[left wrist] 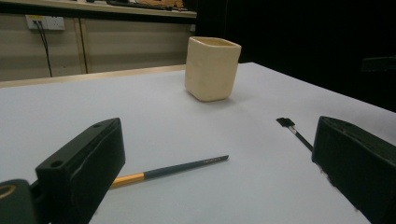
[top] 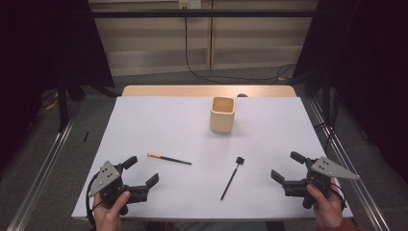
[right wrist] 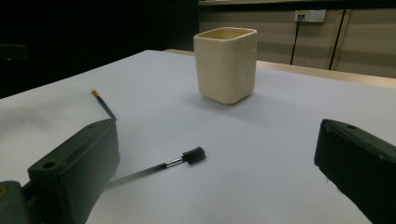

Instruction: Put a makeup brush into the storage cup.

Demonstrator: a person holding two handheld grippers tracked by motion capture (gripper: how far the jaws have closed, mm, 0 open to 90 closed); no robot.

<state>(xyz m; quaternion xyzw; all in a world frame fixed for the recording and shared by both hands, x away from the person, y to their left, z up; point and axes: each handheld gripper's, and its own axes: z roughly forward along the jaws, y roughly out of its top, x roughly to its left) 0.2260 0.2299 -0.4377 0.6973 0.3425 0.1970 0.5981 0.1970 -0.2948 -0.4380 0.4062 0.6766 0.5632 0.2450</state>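
A cream square cup stands upright at the table's far middle, also seen as the cup and cup. A thin pencil-like brush with an orange end lies left of centre; a black brush with a flat black head lies right of centre. My left gripper rests open near the front left edge, with the orange-ended brush lying ahead between its jaws. My right gripper is open at the front right, the black brush ahead of its jaws. Neither gripper holds anything.
A white sheet covers the table, with a strip of wood at the far edge. Metal rails run along both sides on the floor. Cables hang from a wall socket at the back.
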